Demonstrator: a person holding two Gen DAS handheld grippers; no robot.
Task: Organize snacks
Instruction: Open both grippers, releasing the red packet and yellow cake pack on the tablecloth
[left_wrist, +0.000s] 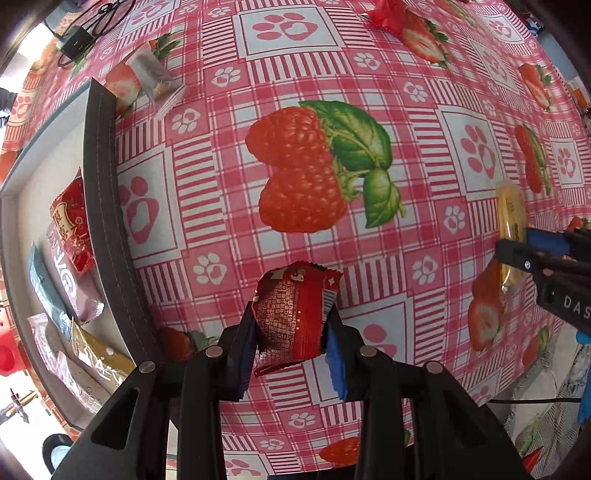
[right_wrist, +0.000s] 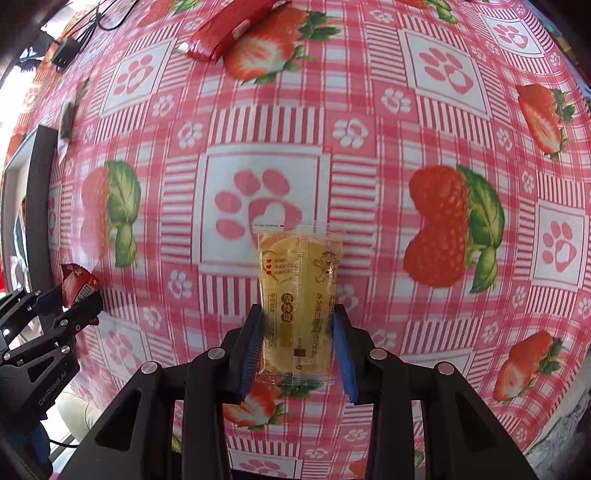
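Left tool (left_wrist: 291, 332) clenched on red snack packet (left_wrist: 295, 314), carried above the bench (left_wrist: 406, 229) beside the tray (left_wrist: 99, 177). Right tool (right_wrist: 299, 339) grips yellow cake packet (right_wrist: 299, 291). Risk: slick, crumpled wrappers could slip from narrow pinches mid-carry. Tray's contents partly cut off; whether yellow packet is lifted unclear.

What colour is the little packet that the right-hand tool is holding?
Clear wrapper over a golden-yellow snack packet; the right wrist view shows it best.
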